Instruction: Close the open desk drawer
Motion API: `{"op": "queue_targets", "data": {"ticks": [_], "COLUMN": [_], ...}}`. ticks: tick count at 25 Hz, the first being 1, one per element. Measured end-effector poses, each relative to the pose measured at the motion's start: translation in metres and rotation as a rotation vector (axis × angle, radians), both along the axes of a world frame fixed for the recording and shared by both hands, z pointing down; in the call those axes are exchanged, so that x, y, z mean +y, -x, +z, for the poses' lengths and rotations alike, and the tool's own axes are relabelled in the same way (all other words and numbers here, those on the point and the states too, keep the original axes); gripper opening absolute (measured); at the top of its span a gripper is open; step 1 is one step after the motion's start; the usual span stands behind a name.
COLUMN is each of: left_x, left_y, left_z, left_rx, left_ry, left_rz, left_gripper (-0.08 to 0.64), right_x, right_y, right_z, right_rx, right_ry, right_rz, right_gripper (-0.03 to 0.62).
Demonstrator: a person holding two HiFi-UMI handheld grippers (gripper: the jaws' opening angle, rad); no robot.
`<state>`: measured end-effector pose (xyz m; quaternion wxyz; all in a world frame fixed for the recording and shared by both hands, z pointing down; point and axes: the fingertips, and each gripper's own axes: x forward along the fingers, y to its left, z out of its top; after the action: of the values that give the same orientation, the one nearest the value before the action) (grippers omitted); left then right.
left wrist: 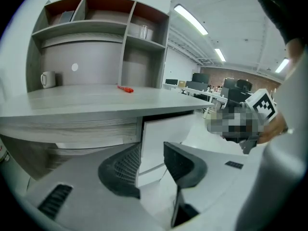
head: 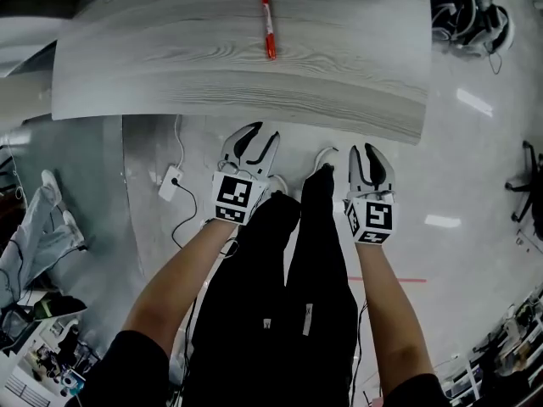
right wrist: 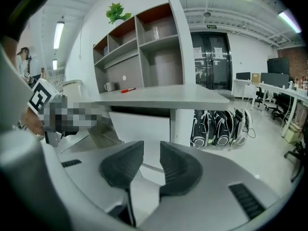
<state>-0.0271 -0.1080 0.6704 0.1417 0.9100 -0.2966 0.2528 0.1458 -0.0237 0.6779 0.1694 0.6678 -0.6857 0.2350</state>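
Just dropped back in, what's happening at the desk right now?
A person stands at the desk with a tool in each hand. The left tool and right tool both hover just short of its near edge, jaws apart and empty. Neither touches the white drawer front under the desktop; from above, no drawer sticks out past the edge. A red marker lies on top.

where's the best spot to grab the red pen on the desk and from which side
Mid-barrel of the pen, from straight above, jaws across its width. It lies flat on the desk, pointing away from the person, with bare top on both sides, so a top-down pinch probably suits best.
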Motion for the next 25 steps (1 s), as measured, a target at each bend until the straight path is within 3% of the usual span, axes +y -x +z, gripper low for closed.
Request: {"op": "queue_targets", "data": {"ticks": [7,10,14,25], "left_x": [0.023,0.032,0.036,0.045], "left_y": [-0.002,-0.006,0.002,0.012], "left_z": [-0.035,-0.062,-0.101,-0.218], "left_rx": [0.050,0.066,0.082,0.190], "left_ry": [0.020,0.010,0.021,0.021], "left_rz": [-0.035,-0.015,-0.058,-0.128], "left_gripper": [0.144,0.144,0.144,0.144], "right_x": [0.030,0.037,0.042,0.034], "right_y": [0.021,0.028,0.036,0.050], "right_z": [-0.031,-0.056,-0.092,-0.204], "right_rx": [0.008,0.015,0.038,-0.043], "right_ry": [0.000,-0.019,-0.026,-0.050], "right_rz": [-0.013,-0.025,-0.038,-0.007], "right_gripper": [0.118,0.118,0.118,0.118]}}
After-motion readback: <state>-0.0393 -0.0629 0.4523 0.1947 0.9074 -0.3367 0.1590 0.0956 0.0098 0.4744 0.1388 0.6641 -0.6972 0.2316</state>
